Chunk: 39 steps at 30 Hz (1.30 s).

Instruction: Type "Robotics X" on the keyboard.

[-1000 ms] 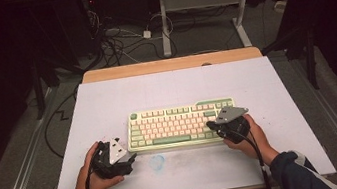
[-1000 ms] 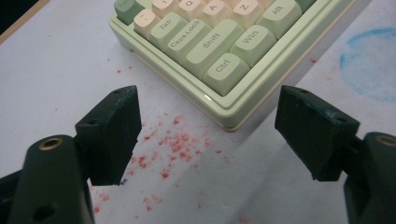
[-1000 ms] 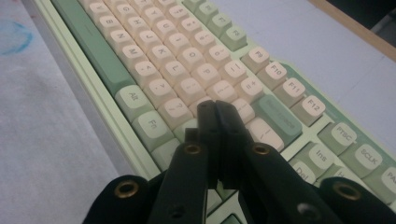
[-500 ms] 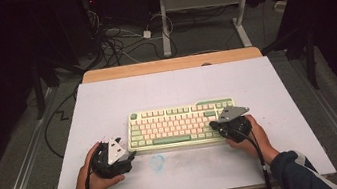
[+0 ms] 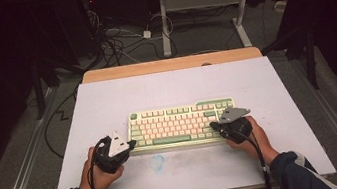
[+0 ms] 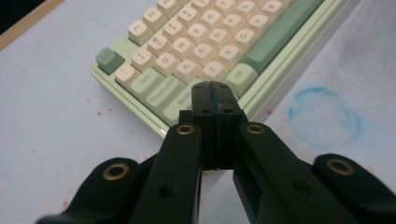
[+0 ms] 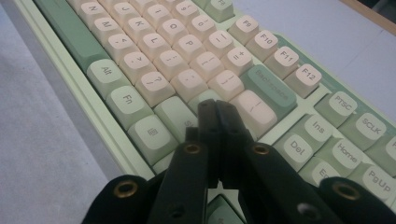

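Observation:
A pale green keyboard (image 5: pixel 180 122) with cream keys lies mid-table on the white tabletop (image 5: pixel 166 90). My left gripper (image 5: pixel 132 143) is at its near left corner. Its jaws have just been closing and now stand shut with nothing between them. In the left gripper view the shut tips (image 6: pixel 215 91) hover over the Shift key of the keyboard (image 6: pixel 196 42). My right gripper (image 5: pixel 213 126) sits over the keyboard's right end, also shut and empty. In the right gripper view its tips (image 7: pixel 217 108) are above the keys near Backspace on the keyboard (image 7: pixel 154 51).
A faint blue ring mark (image 5: pixel 156 162) stains the table in front of the keyboard, also visible as a blue ring mark (image 6: pixel 324 112). A wooden edge (image 5: pixel 172 64) borders the far side of the table. Cables and desk legs (image 5: pixel 165 29) lie on the floor beyond.
The left gripper has lifted slightly and edged toward the keyboard's near left corner. The right hand has hardly moved.

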Available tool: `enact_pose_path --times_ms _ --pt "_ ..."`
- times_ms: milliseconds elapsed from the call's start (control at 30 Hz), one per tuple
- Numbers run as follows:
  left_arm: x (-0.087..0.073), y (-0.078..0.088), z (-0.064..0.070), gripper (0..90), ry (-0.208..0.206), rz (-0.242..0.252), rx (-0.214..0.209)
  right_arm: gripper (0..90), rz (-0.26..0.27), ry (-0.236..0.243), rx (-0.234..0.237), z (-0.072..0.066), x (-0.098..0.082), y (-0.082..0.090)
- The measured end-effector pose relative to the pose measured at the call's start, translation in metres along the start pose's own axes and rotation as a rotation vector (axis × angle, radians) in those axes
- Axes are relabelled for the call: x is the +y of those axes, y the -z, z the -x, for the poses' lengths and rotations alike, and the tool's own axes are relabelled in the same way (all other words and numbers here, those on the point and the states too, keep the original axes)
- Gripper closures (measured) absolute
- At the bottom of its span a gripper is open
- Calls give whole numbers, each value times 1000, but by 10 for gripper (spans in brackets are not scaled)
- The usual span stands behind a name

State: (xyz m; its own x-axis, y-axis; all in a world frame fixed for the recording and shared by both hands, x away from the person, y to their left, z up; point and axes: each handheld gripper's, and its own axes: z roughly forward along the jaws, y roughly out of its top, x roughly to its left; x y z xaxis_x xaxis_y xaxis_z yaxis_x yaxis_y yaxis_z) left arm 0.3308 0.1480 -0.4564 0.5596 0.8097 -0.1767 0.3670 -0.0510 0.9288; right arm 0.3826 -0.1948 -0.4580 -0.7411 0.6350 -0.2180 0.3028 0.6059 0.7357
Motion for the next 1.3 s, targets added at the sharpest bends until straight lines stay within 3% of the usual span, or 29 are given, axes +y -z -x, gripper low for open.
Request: enact_pose_path --times_ms 300,533,1100,1300 --pt "8 -14 6 875 -17 -12 -15 900 3 2 -2 0 0 0" --pt "14 -27 8 876 -25 -52 -33 900 3 7 -9 -1 0 0" --pt "14 -60 22 876 -60 -122 -52 900 5 8 -12 -1 0 0" --pt "11 -66 21 876 -63 -138 -42 900 10 2 -7 -1 -1 -1"
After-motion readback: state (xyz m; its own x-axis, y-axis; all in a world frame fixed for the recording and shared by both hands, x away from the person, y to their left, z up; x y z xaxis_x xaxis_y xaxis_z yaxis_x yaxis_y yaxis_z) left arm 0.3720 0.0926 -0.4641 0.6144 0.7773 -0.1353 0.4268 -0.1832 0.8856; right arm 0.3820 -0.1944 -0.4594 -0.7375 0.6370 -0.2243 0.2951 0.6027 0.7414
